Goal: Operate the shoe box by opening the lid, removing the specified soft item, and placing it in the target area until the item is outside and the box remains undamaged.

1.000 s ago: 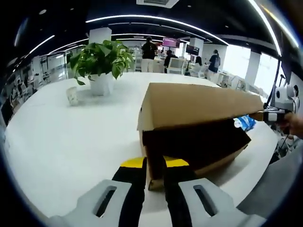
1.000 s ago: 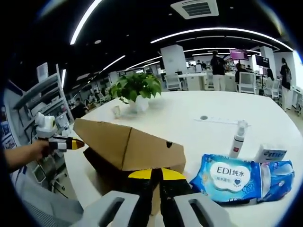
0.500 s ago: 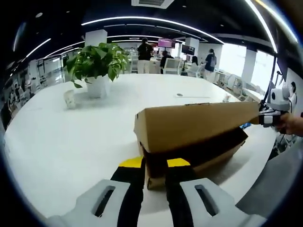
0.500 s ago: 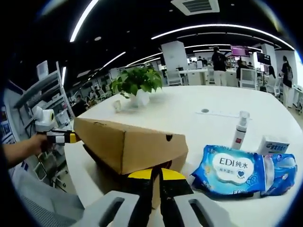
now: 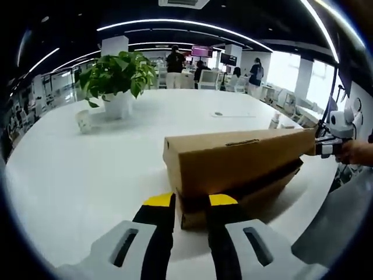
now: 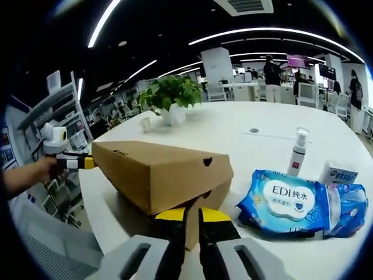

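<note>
Now left claw [image 5: 190,205] nearly closed, clamped on shoe box [image 5: 233,166] corner, right claw [image 6: 192,217] likewise gripping opposite corner.

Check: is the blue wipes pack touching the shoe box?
Apart. The right gripper view shows a strip of white table between the wipes pack and the shoe box.

Inside of the shoe box [image 5: 233,160] hidden beneath its lowered lid [image 6: 157,169]. Far people [image 5: 174,60] too small to make out. Print on the wipes pack [image 6: 288,201] partly illegible.
</note>
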### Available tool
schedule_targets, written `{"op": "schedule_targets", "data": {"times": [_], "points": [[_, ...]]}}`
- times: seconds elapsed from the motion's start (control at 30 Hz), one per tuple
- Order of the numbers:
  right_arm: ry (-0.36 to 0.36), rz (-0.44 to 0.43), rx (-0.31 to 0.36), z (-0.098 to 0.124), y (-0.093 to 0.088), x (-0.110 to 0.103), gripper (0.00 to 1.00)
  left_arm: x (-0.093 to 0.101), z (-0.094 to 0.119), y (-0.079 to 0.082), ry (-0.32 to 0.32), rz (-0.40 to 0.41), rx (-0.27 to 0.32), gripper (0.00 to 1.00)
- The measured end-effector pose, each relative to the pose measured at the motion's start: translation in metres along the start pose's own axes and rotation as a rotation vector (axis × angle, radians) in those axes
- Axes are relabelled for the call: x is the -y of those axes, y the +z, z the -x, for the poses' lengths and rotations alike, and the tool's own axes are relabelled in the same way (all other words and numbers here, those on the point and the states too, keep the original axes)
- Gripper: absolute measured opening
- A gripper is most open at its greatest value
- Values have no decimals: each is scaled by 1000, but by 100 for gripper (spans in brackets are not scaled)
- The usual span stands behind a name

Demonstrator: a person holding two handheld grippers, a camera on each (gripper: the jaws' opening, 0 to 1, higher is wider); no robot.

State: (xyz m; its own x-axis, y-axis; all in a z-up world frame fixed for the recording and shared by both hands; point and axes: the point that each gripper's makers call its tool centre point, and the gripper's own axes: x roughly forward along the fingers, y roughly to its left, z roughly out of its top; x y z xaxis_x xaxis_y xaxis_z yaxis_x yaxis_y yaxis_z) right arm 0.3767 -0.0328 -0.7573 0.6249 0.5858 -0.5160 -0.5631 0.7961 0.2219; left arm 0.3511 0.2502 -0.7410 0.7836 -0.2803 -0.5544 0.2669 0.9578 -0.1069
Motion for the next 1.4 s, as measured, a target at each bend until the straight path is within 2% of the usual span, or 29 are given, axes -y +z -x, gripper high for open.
{"op": "schedule_targets", "data": {"times": [0.43, 0.97, 1.17, 1.4], "points": [[16, 54, -19, 4, -11, 1, 6, 4, -1, -12, -20, -40, -41, 23], [16, 88, -73, 3, -29, 3, 7, 4, -4, -35, -25, -61, -113, 23], [18, 84, -80, 8, -30, 7, 8, -1, 1, -33, -15, -48, -98, 24], [71, 97, -35, 16, -16, 0, 15, -3, 5, -23, -23, -45, -65, 24]]}}
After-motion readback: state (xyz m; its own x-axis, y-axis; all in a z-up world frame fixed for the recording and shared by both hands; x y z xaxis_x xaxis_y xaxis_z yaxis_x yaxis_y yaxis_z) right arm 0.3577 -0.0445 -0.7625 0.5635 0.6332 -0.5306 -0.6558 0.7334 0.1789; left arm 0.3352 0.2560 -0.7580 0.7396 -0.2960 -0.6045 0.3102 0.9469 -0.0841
